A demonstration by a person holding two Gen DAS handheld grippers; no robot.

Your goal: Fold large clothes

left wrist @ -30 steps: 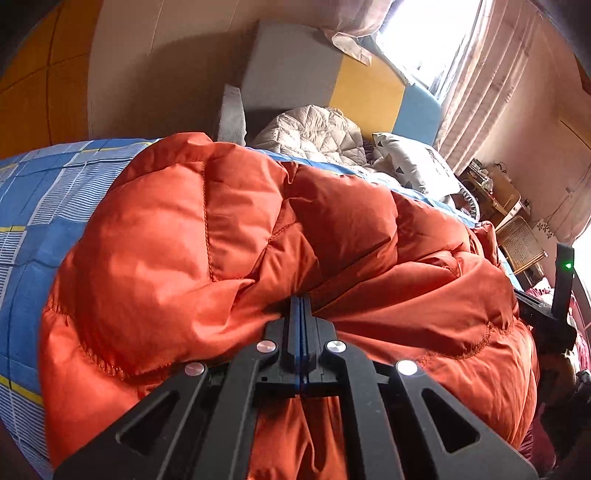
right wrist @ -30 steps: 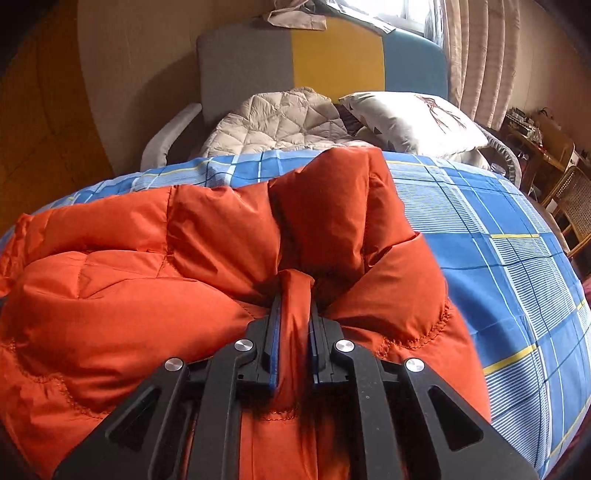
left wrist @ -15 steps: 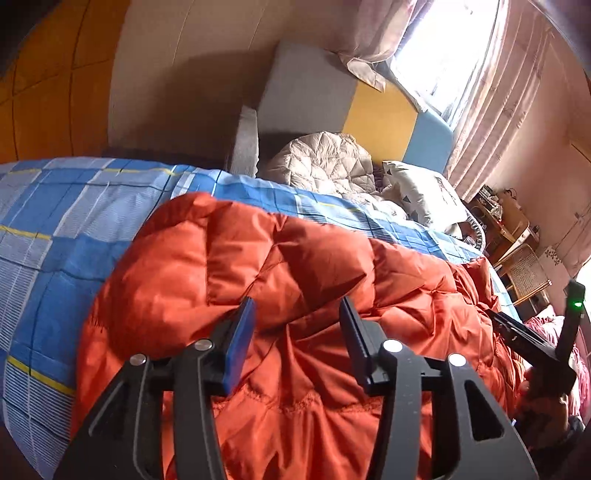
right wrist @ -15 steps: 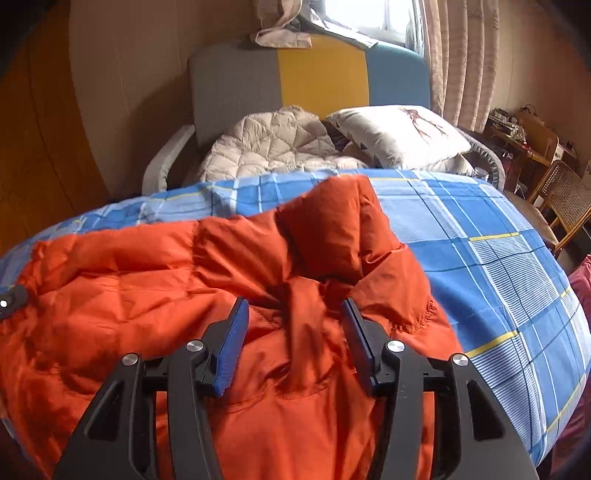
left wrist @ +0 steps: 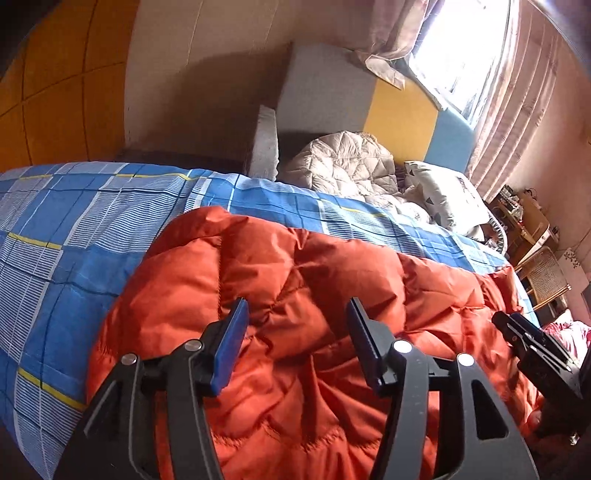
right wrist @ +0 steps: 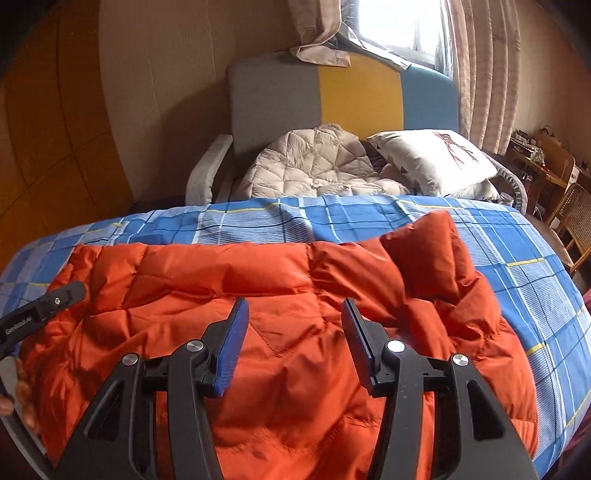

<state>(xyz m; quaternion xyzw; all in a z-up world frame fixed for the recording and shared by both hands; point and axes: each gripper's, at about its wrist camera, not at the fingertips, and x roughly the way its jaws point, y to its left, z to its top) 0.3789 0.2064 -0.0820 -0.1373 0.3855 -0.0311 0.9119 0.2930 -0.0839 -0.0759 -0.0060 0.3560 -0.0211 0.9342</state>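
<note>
An orange quilted down jacket lies folded on a bed with a blue checked sheet; it also shows in the right wrist view. My left gripper is open and empty, just above the jacket's near part. My right gripper is open and empty over the jacket's near edge. A raised flap of the jacket sticks up at the far right. Each gripper shows at the edge of the other's view: the right one, the left one.
Beyond the bed stands a grey, yellow and blue chair holding a beige quilted garment and a white pillow. A wicker chair and a desk stand at the right. A curtained window is behind.
Both grippers were shut on jacket folds one second ago. Both have opened, let go and pulled back. The jacket has dropped flat onto the bed.
</note>
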